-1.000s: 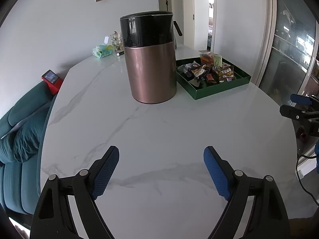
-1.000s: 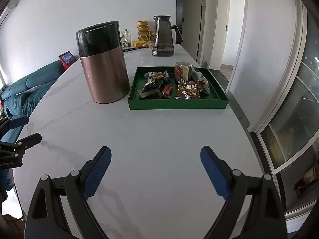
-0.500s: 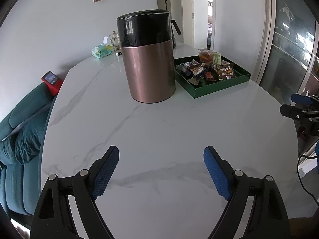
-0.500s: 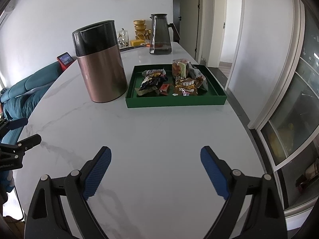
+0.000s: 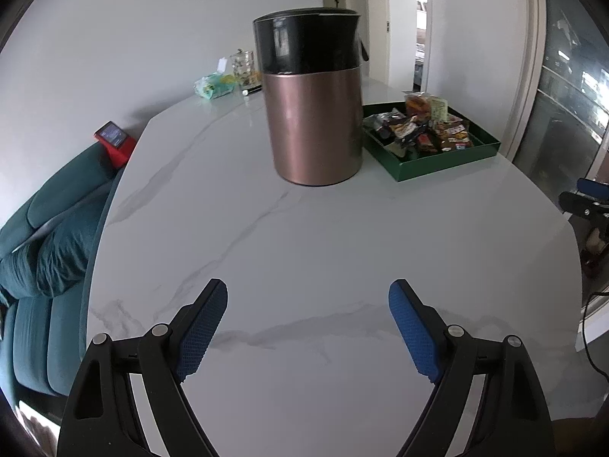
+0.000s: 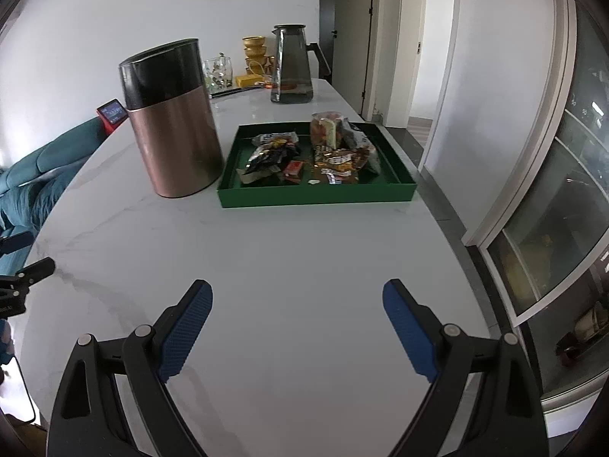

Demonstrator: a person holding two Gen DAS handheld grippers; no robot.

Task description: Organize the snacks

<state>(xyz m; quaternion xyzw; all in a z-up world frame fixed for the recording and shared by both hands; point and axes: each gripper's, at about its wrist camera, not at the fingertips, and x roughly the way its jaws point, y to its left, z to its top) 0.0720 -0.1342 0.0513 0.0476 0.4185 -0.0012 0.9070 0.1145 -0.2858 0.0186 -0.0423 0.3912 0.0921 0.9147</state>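
A green tray (image 6: 316,194) holds several snack packets (image 6: 338,160) on the white marble table; it also shows in the left wrist view (image 5: 441,162) at the far right. A copper canister with a black lid (image 6: 173,122) stands just left of the tray, and shows in the left wrist view (image 5: 314,114). My left gripper (image 5: 308,327) is open and empty above the near table. My right gripper (image 6: 297,323) is open and empty, well short of the tray.
A dark glass pitcher (image 6: 291,64), gold bowls (image 6: 255,49) and a glass jar (image 6: 219,74) stand at the table's far end. A teal sofa (image 5: 45,251) lies off the left edge. Glass cabinet doors (image 6: 552,209) and a doorway are on the right.
Both grippers have drawn a little nearer to the canister and tray, which look larger now. Both stay open and empty.
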